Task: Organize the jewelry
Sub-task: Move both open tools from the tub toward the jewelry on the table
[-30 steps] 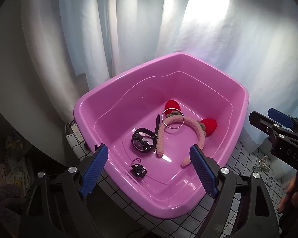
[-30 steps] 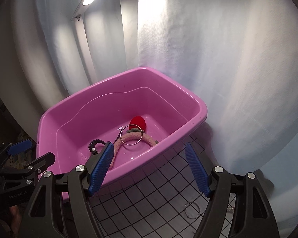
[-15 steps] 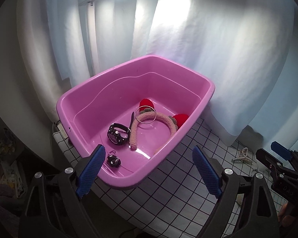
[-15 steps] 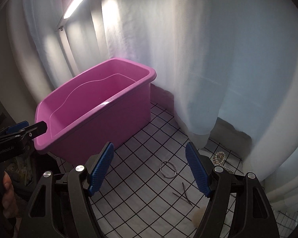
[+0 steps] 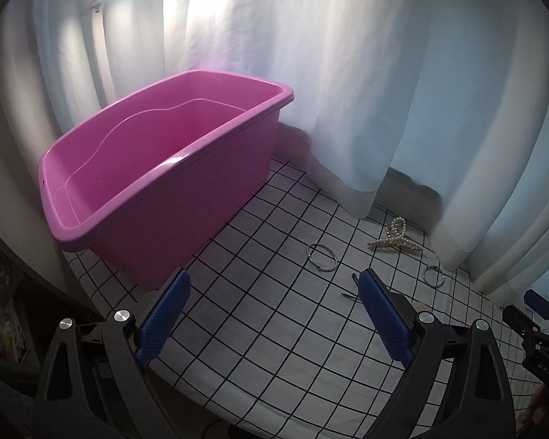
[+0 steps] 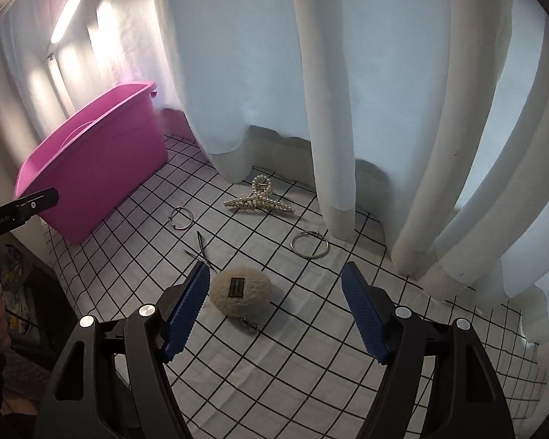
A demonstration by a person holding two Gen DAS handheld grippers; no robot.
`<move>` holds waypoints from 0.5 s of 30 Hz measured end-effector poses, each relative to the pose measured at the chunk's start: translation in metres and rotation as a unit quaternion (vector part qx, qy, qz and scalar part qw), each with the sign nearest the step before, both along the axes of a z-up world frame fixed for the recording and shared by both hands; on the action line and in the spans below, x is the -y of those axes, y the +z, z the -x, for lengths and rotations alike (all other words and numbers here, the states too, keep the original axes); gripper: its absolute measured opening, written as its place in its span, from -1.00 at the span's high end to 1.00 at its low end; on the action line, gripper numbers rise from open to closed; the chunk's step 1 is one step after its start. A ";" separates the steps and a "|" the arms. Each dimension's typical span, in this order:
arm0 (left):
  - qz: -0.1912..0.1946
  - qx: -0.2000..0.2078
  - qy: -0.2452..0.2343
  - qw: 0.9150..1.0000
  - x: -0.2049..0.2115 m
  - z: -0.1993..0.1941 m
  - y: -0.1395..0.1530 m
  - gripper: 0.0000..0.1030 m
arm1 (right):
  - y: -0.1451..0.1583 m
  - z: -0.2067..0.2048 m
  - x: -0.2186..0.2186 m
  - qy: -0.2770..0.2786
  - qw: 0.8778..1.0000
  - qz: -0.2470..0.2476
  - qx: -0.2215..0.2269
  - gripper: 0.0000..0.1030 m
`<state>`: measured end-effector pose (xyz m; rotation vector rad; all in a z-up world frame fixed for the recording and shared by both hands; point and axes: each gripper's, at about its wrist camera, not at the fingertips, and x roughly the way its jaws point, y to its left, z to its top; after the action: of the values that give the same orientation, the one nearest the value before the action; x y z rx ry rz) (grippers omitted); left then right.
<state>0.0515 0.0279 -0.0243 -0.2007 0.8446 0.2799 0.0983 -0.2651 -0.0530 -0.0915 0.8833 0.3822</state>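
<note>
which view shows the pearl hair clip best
The right wrist view: the pearl hair clip lies whole and near mid-frame on the grid cloth. The left wrist view shows it smaller, off to the right by the curtain.

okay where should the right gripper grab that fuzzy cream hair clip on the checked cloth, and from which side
Probably across the short width of the fuzzy clip, coming from above. It lies flat on the checked cloth, a plump oval with its dark label up; the right gripper, open, would span it. The metal end poking out at its near edge looks too small.
</note>
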 end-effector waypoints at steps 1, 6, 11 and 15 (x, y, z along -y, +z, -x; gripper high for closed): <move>0.000 -0.006 0.000 1.000 0.008 -0.002 -0.006 -0.77 | -0.004 -0.001 0.008 -0.003 1.000 -0.001 -0.004 -0.39; 0.010 -0.032 0.003 0.999 0.040 -0.010 -0.038 -0.77 | -0.032 -0.014 0.036 -0.003 1.000 -0.007 -0.021 -0.39; 0.016 -0.053 0.027 0.998 0.054 -0.020 -0.065 -0.77 | -0.058 -0.036 0.044 0.015 0.999 -0.014 -0.034 -0.39; 0.019 -0.061 0.044 0.997 0.059 -0.032 -0.084 -0.77 | -0.074 -0.050 0.044 0.033 0.999 -0.012 -0.034 -0.39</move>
<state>0.0834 -0.0315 -0.1088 -0.2589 0.9640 0.3619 0.1482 -0.3088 -0.1268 -0.0857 0.9441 0.4593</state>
